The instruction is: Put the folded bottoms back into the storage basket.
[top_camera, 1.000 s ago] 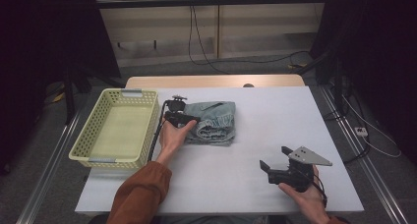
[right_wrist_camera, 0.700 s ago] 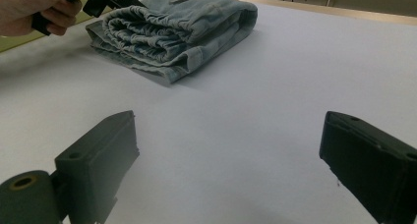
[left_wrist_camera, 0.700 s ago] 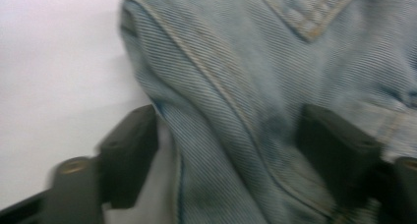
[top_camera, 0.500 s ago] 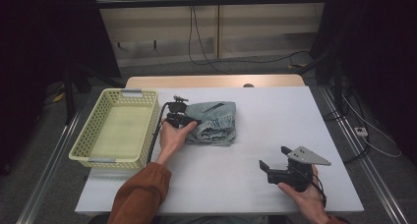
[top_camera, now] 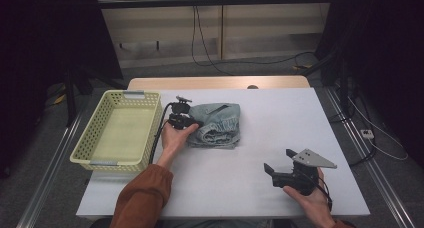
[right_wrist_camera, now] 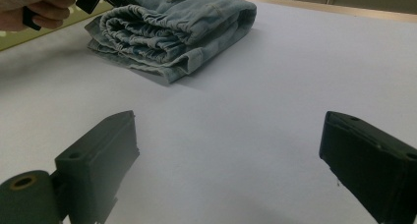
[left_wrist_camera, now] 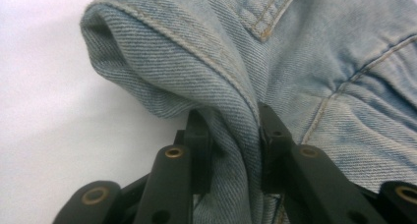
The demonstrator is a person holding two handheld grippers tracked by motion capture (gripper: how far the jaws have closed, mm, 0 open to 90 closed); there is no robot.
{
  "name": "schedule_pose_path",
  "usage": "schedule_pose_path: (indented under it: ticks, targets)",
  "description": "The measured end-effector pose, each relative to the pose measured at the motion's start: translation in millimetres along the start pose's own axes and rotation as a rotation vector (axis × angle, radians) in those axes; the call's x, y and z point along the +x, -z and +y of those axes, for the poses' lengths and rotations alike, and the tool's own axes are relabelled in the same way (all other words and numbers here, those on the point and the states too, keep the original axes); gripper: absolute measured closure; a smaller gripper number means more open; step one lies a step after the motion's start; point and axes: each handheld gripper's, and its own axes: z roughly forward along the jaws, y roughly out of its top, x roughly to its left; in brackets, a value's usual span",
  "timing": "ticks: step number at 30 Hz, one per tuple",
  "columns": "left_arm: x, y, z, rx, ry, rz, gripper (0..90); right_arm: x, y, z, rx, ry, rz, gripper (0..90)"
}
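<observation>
I find no writing to read anywhere here: no label, brand, number or sign on anything in front of me or on my own gear.

yellow basket (top_camera: 90, 152) (left of table (top_camera: 280, 118))
</observation>
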Motion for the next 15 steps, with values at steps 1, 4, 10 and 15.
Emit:
schedule_pose_path:
  ticks: [1, 4, 10, 15]
  targets:
    - [-0.2, 2.0, 0.1, -0.016, 0.011, -0.006, 73.4, 0.3, 0.1, 0.1, -0.002, -0.001, -0.001, 7.4]
    - [-2.7, 7.1, 1.6, -0.044, 0.013, -0.013, 74.3, 0.7, 0.6, 0.1, -0.004, -0.001, 0.001, 7.4]
    - [-8.2, 18.1, 7.3, -0.079, -0.013, -0.032, 74.8, 0.4, 1.0, 0.1, -0.005, -0.006, 0.001, 7.4]
    - [-13.2, 24.9, 9.6, -0.097, -0.039, -0.02, 74.9, 0.7, 0.6, 0.0, -0.004, -0.001, 0.003, 7.3]
